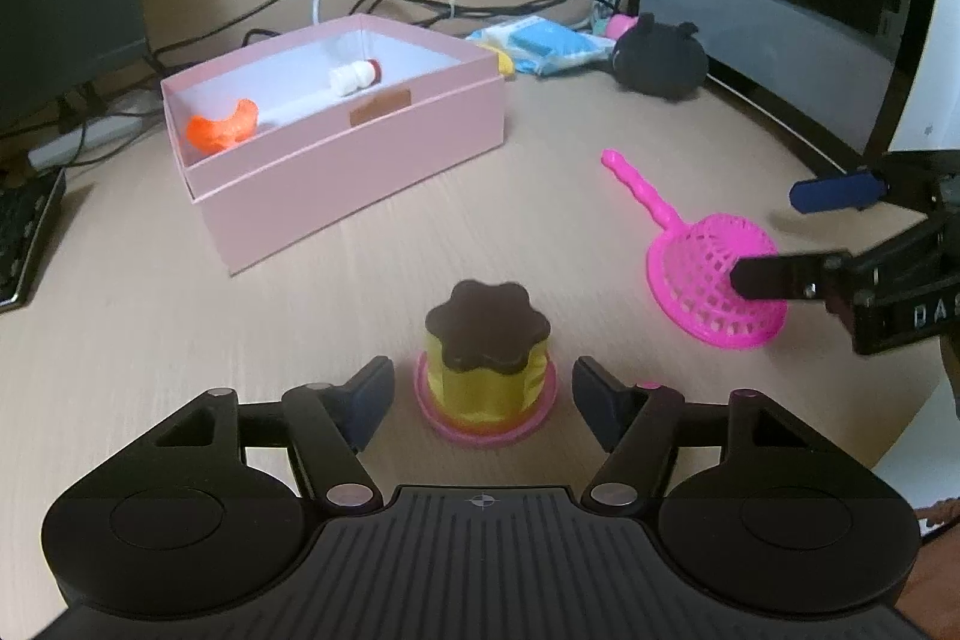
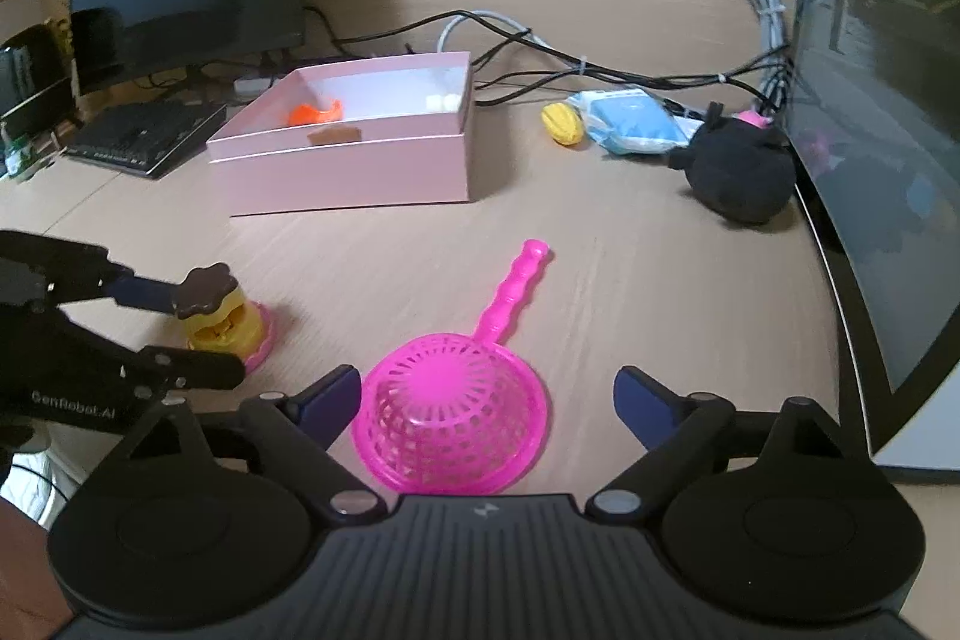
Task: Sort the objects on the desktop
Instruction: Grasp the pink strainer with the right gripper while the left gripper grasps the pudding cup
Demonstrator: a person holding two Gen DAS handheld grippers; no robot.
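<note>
On the pale wood-grain desk (image 1: 540,172), low in the centre of the left wrist view, a toy pudding cake (image 1: 487,364) stands upright: ribbed yellow sides, a glossy dark brown scalloped top and a flat pink saucer-like base. The left gripper (image 1: 483,400) straddles it, its dark blue pads on either side of the yellow body with a slim gap showing on both sides, so the jaws are part-spread and not yet pinching. From the right wrist view the same cake (image 2: 219,322) sits at middle left between that gripper's black fingers (image 2: 144,292).

Low in the centre of the right wrist view lies a bright pink plastic sieve (image 2: 456,418), its lattice bowl turned dome-up with a flat rim on the desk and a beaded handle pointing toward the upper right. The right gripper (image 2: 489,403) is spread wide around the bowl; the left pad is just beside the rim, the right pad well apart. In the left wrist view the sieve (image 1: 714,274) is at middle right, with the right gripper's fingers (image 1: 774,277) reaching in from the frame's right edge.

Upper left of centre stands a smooth pink cardboard box (image 1: 360,160), open-topped with a white lining, holding an orange curved piece (image 1: 222,129) and a small white bottle (image 1: 354,77). Behind, toward the upper right, lie a black plush toy (image 1: 660,61) and a blue-and-white packet (image 1: 546,43)
</note>
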